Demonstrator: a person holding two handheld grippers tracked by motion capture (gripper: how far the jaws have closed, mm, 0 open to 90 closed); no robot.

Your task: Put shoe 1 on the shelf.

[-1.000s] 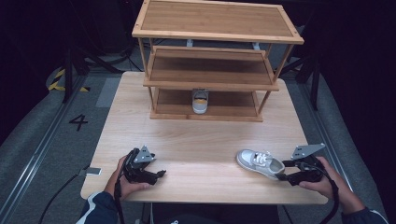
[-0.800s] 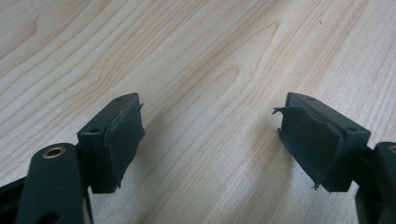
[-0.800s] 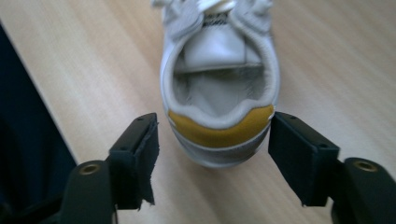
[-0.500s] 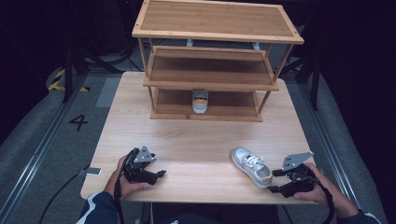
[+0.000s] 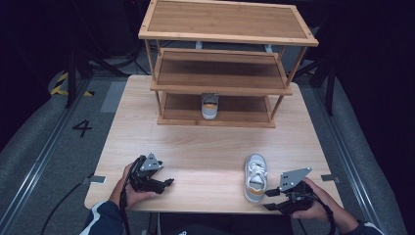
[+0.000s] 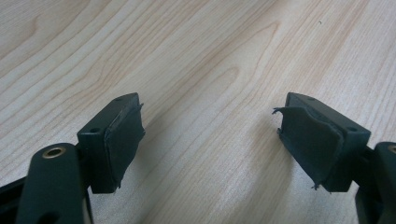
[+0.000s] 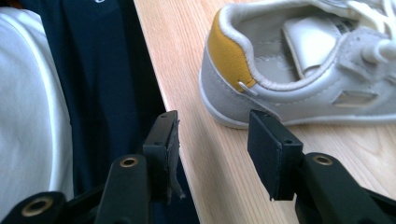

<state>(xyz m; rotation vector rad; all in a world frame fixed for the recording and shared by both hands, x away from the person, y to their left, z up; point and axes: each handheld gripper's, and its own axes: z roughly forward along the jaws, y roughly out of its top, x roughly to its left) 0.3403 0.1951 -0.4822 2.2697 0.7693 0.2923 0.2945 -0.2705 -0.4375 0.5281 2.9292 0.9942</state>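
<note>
A white and grey shoe (image 5: 255, 177) with a yellow heel tab lies near the table's front edge, toe toward the rack. In the right gripper view its heel (image 7: 243, 65) sits just beyond the jaws. My right gripper (image 5: 270, 199) (image 7: 212, 123) is beside that heel at the table edge, open; its jaws have just been closing, with nothing between them. My left gripper (image 5: 164, 179) (image 6: 210, 116) rests at the front left, open over bare wood. A matching shoe (image 5: 210, 106) stands on the rack's bottom shelf.
The three-tier wooden rack (image 5: 225, 19) stands at the back of the table (image 5: 205, 147). Bare wood lies between the rack and the grippers. The person's dark and white clothing (image 7: 70, 93) is just off the front edge.
The shoe has swung round from lying slantwise to pointing at the rack and slid a little left. My right gripper has moved left and toward the front edge. The left gripper stayed put.
</note>
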